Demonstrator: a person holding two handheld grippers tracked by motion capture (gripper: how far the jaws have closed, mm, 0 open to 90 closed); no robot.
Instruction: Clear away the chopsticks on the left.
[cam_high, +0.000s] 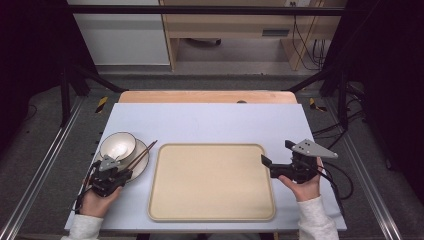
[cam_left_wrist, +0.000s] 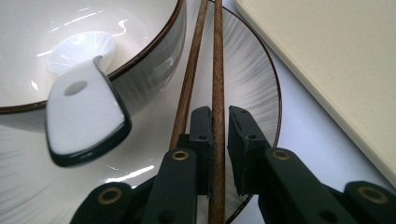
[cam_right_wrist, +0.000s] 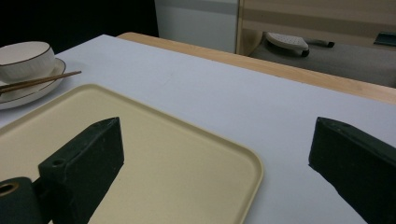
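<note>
The left claw sits low over the near rim of the plate, its jaws parted only a little. One chopstick runs between them, apparently touching the left jaw while a thin gap shows at the right one, so I cannot tell whether it is gripped yet. The second chopstick lies just outside the left jaw, touching the first further ahead. Ahead and to the left, the bowl stands on the plate, with the spoon hanging over its rim toward the claw.

The likely trouble is a one-stick pick: closing here would catch one chopstick and leave or flick away the other, which could roll off the plate onto the worktop. The left jaw could also push the loose stick toward the spoon handle and tip it out.

The right claw hovers wide open and empty over the tray corner, well apart from the dishes, so it poses little risk.
</note>
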